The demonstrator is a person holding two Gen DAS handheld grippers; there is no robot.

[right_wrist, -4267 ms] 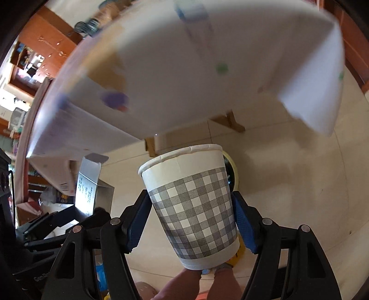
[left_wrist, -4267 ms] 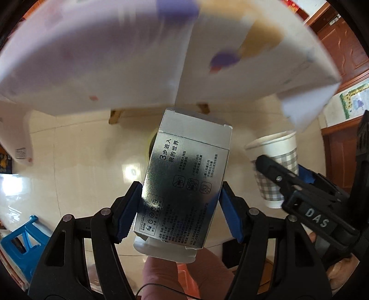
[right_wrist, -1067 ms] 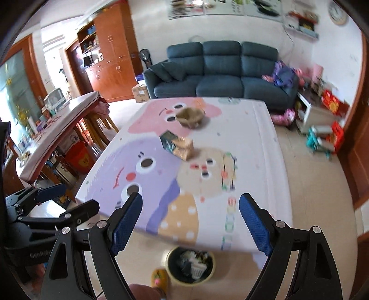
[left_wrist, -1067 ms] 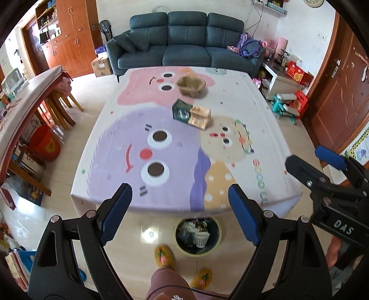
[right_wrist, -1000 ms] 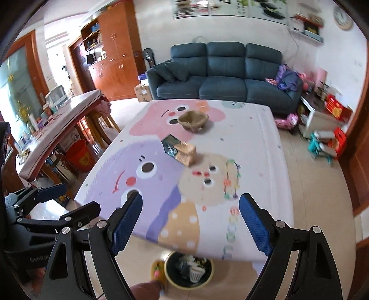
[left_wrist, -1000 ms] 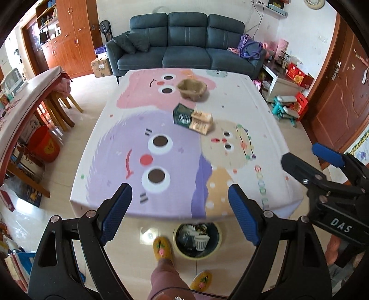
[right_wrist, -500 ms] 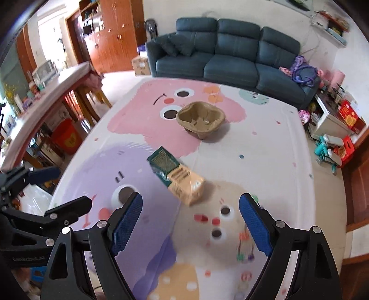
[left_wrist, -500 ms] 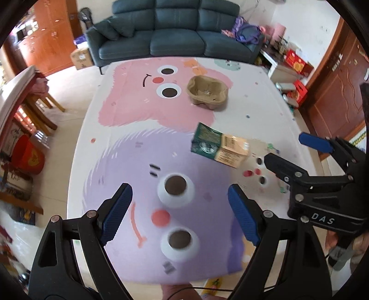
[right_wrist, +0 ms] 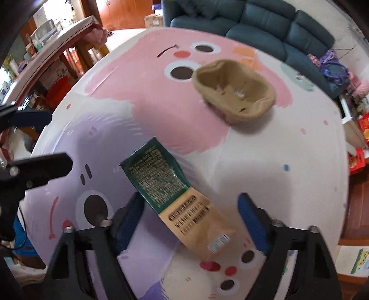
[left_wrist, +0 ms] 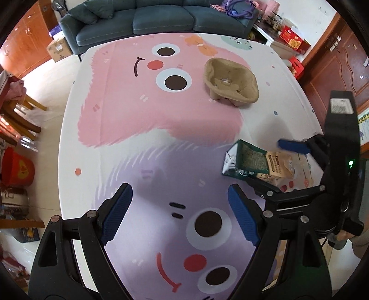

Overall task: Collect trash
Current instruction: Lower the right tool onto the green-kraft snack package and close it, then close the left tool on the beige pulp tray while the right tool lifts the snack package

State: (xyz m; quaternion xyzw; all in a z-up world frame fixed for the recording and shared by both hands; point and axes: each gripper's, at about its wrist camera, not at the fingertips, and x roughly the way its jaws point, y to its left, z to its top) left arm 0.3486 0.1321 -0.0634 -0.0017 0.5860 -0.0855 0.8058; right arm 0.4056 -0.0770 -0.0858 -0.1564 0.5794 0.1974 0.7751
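Note:
A flattened green and tan carton (right_wrist: 177,198) (left_wrist: 256,162) lies on the cartoon-print tablecloth (left_wrist: 150,110) (right_wrist: 265,184). My right gripper (right_wrist: 191,217) is open and straddles the carton's tan end; in the left wrist view my right gripper (left_wrist: 269,166) shows around the carton at the right. A brown pulp cup tray (left_wrist: 231,83) (right_wrist: 235,92) sits farther back on the pink patch. My left gripper (left_wrist: 177,212) hangs open over the purple patch with nothing between its fingers, left of the carton.
A dark blue sofa (left_wrist: 150,18) stands beyond the table's far edge. Wooden chairs and a red bucket (left_wrist: 17,169) are on the floor to the left. A second table (right_wrist: 57,37) stands at the left in the right wrist view.
Both grippers released the box and cup seen earlier, rose above the table, and moved forward over it. The right gripper has dropped around the carton.

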